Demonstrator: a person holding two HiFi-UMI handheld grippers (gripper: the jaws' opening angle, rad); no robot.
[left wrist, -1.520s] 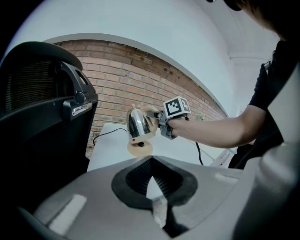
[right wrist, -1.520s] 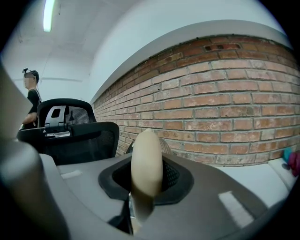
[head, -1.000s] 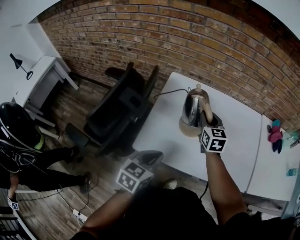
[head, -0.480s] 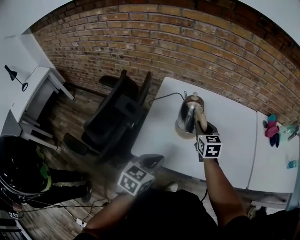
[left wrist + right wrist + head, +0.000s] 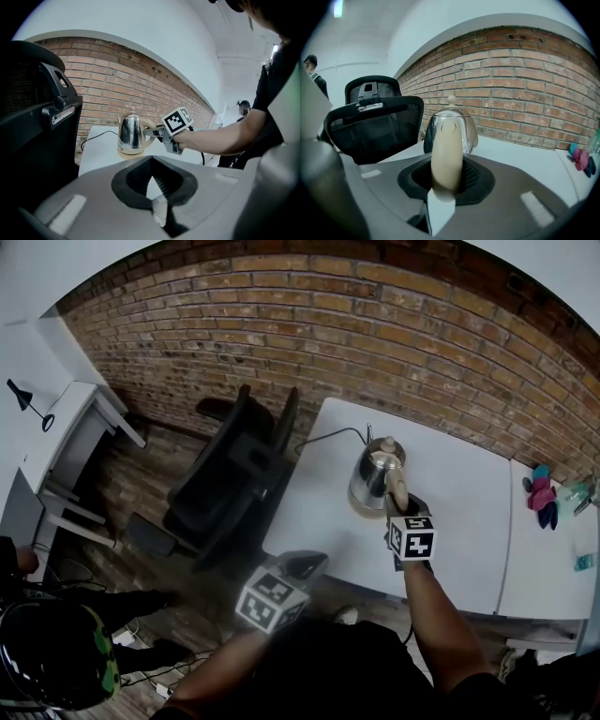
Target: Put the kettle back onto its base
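A shiny steel kettle (image 5: 374, 472) with a cream handle (image 5: 446, 154) stands on its round beige base (image 5: 131, 151) near the left end of the white table (image 5: 459, 512). My right gripper (image 5: 397, 499) reaches in from the near side and is shut on the kettle's handle; the handle fills the space between its jaws in the right gripper view. From the left gripper view, the kettle (image 5: 130, 131) looks upright and seated on the base. My left gripper (image 5: 302, 563) hangs low, off the table's near left corner, shut on nothing.
A black cord (image 5: 328, 434) runs from the base over the table's left edge. A black office chair (image 5: 234, 474) stands just left of the table. The brick wall (image 5: 375, 334) is behind it. Pink and blue items (image 5: 542, 493) lie far right. A black helmet (image 5: 52, 662) is at lower left.
The right gripper stays shut on the handle and the kettle stays on its base. The head view has shifted slightly. The black helmet at the left has moved down the frame.
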